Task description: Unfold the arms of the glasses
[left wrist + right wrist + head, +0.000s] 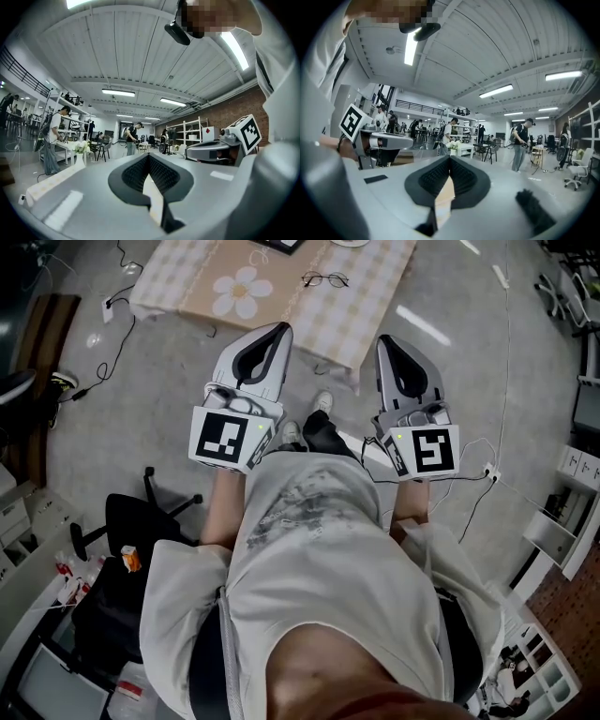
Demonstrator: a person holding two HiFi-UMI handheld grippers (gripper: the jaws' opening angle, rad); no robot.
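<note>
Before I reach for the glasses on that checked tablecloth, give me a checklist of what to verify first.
1. Thin dark-framed round glasses in sight on the beige checked tablecloth: ok.
2. Glasses' arms folded or open: cannot tell, too small.
3. Left gripper jaws apart for a grasp: not ok, shut and empty.
4. Right gripper jaws apart for a grasp: not ok, shut and empty.
5. Grippers close to the glasses: not ok, both short of them.
</note>
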